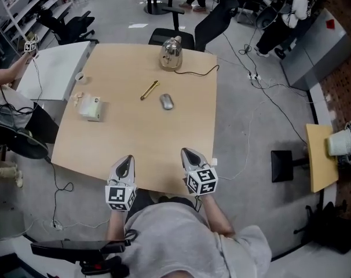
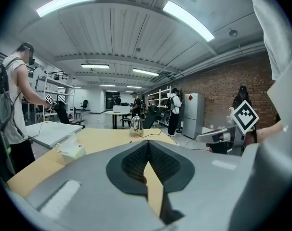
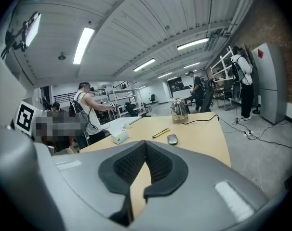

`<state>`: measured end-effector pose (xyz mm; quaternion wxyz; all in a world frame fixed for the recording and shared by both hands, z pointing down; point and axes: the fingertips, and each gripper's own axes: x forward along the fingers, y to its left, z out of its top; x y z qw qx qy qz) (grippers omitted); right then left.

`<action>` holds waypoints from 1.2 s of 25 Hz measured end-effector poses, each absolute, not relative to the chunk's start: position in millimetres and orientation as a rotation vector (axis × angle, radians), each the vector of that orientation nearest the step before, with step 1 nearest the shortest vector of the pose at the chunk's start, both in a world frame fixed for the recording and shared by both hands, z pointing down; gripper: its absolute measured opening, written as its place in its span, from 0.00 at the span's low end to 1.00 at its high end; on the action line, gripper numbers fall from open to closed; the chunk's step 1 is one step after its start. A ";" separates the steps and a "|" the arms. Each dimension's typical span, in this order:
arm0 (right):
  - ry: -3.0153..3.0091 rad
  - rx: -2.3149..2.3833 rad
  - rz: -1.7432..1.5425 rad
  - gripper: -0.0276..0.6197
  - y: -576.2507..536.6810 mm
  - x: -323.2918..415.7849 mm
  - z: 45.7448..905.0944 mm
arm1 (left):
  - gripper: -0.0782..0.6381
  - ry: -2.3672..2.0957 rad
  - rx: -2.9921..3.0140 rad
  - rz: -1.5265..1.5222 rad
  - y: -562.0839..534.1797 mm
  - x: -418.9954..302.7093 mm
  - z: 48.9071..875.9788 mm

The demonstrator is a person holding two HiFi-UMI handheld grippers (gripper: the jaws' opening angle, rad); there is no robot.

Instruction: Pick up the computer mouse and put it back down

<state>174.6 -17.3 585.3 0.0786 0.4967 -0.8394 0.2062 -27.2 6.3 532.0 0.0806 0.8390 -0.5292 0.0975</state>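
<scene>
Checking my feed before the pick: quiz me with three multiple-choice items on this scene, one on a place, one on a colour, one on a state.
1. Where is the mouse?
A. beside the pen, mid-way across the table
B. at the near edge, between the grippers
C. on the floor

2. What colour is the pen?
A. red
B. yellow
C. blue

3. How is the right gripper?
A. shut on the mouse
B. wide open
C. shut, empty

Answers:
1 A: the head view shows it just right of the pen's lower end.
2 B: it shows yellow in the head and right gripper views.
3 C: its pads meet with nothing between them, and the mouse lies far ahead.
</scene>
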 end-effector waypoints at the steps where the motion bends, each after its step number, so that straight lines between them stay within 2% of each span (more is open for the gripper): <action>1: -2.506 1.501 0.620 0.05 -18.9 176.5 585.8 | 0.14 -1.567 2.518 0.292 2.8 -24.8 532.2; 15: -2.363 1.684 0.629 0.05 -63.3 183.0 588.2 | 0.14 -1.334 2.624 0.291 -72.2 -17.2 540.2; 30: -2.253 1.655 0.526 0.05 -140.1 140.0 601.5 | 0.14 -1.123 2.604 0.315 -123.0 -49.0 588.1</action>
